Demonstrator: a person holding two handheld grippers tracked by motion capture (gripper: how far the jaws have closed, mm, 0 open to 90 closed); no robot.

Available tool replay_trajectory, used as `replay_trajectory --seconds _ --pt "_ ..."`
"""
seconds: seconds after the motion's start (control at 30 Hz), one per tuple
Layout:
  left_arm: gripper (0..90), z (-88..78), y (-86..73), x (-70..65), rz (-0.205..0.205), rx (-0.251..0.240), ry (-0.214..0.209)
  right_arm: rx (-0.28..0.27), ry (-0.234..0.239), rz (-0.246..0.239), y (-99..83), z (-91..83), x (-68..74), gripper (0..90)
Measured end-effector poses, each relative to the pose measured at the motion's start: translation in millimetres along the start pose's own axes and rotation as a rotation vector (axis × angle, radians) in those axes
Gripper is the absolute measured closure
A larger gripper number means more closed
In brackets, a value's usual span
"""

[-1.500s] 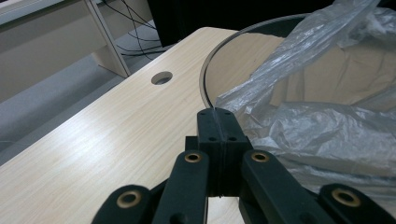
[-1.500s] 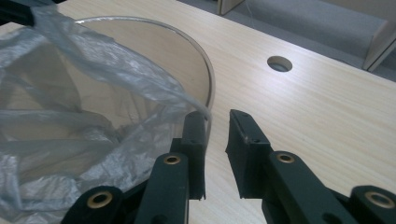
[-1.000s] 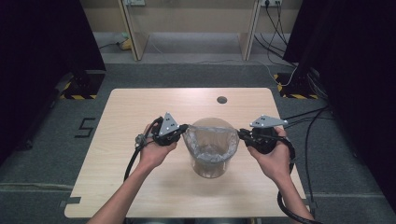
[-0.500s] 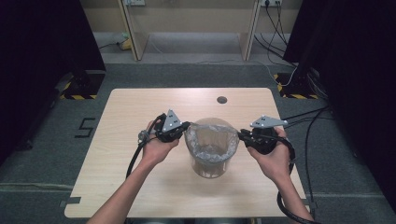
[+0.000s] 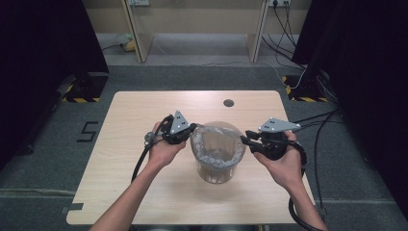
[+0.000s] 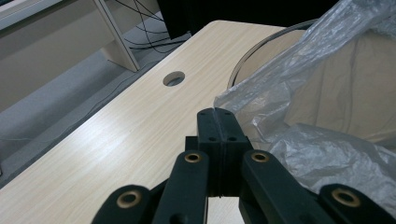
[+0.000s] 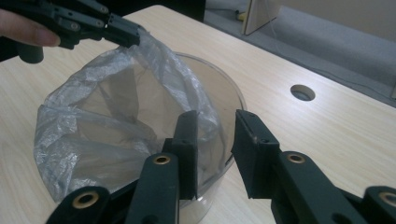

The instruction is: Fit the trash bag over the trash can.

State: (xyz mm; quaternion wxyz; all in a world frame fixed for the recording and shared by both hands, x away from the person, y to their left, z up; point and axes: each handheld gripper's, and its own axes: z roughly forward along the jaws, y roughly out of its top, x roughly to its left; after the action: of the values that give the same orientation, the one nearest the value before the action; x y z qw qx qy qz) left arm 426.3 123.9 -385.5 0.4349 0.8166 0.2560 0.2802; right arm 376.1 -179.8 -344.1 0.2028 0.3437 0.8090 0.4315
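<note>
A clear round bin [image 5: 215, 169] lined with a thin plastic bag [image 5: 219, 144] stands mid-table. My left gripper [image 5: 192, 129] is at the bin's left rim, shut on the bag's edge [image 6: 243, 100], which it lifts into a peak. In the right gripper view that left gripper [image 7: 133, 35] pinches the film at the top left. My right gripper [image 7: 215, 123] is at the bin's right rim [image 7: 229, 88]. Its jaws have just been opening and stand apart, one inside the bag [image 7: 93, 121] and one outside the rim, with neither pad pressing on anything.
The light wooden table [image 5: 144, 110] has a round cable hole [image 5: 228, 103] behind the bin. Cables trail from both grippers off the front and right edges. Desk legs and dark curtains lie beyond the far edge.
The right gripper's jaws have spread apart at the bin's right rim. Both hands and the bin stay where they were, and the left gripper still pinches the bag.
</note>
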Motion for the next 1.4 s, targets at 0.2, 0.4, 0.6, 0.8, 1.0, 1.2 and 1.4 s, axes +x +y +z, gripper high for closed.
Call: replay_trajectory --seconds 0.2,0.4,0.6,0.8,1.0,1.2,1.4 --pt "90.0 3.4 4.0 0.8 0.020 0.008 -0.001 0.039 -0.013 0.047 -6.0 12.6 -7.8 86.4" --pt "89.9 8.0 7.2 0.7 0.043 0.014 -0.008 0.049 -0.072 0.103 -16.2 19.0 -16.8 86.6" --pt "79.6 -0.1 8.7 4.5 0.044 -0.012 -0.027 0.056 -0.063 0.107 -18.4 21.9 -16.5 88.1" --pt "73.4 -7.5 10.1 3.8 0.052 -0.025 -0.053 0.011 -0.086 0.108 -11.5 8.4 -16.8 79.5" --pt "70.2 -13.1 11.5 6.4 0.029 -0.048 -0.064 -0.034 -0.073 0.095 0.7 -3.4 -14.2 71.7" --pt "70.4 -12.0 14.5 9.7 0.027 -0.049 -0.084 -0.047 -0.002 0.076 9.1 0.9 -8.0 65.4" --pt "70.5 -10.8 17.1 11.9 0.035 -0.044 -0.104 -0.031 0.018 0.056 14.3 6.9 -6.0 64.4"
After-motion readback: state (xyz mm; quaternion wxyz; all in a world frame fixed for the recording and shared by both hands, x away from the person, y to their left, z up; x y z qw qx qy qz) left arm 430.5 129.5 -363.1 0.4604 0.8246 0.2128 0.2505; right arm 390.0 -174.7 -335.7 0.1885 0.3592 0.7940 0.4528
